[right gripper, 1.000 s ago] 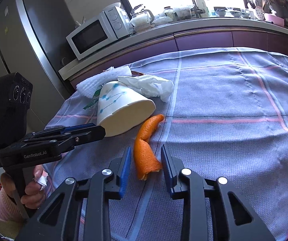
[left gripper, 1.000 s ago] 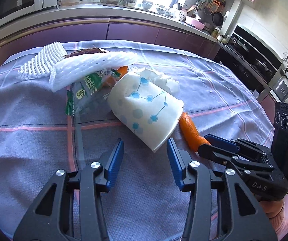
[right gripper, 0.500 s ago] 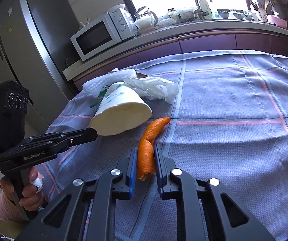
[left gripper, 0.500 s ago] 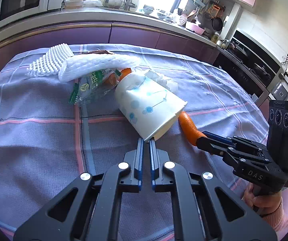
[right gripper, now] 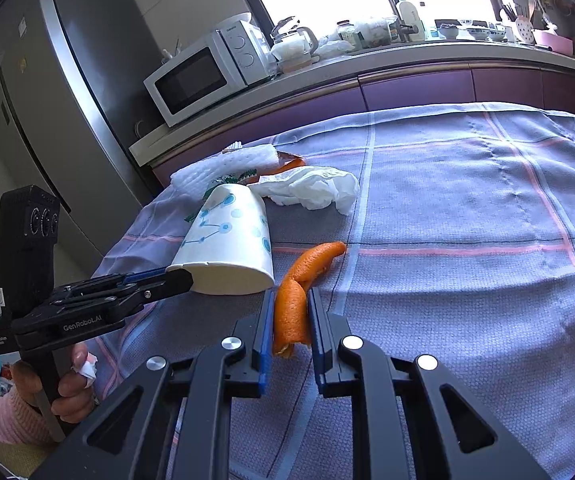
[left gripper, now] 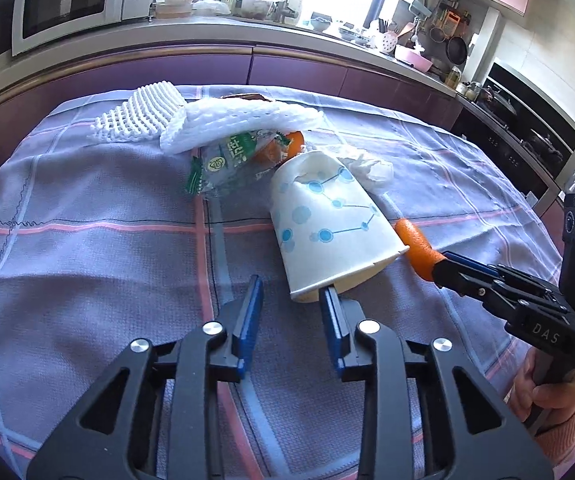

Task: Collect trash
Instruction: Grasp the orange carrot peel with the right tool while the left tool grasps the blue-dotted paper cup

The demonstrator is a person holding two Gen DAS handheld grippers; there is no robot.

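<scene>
A white paper cup with blue dots lies on its side on the cloth, mouth towards me. My left gripper is at the cup's lower rim and its jaws are opening. The rim's edge sits between the fingertips and the pads do not press on it. Just right of the cup, my right gripper is shut on the near end of a curled orange peel. The peel's far end rests on the cloth.
Behind the cup lie white foam fruit netting, a green-printed plastic wrapper, another orange peel and a crumpled tissue. The table has a lilac checked cloth. A counter with a microwave runs behind, with a fridge at left.
My left gripper shut in front of the cup, then opened again at its rim; the cup has swung round a little. My right gripper closed on the orange peel and stays there.
</scene>
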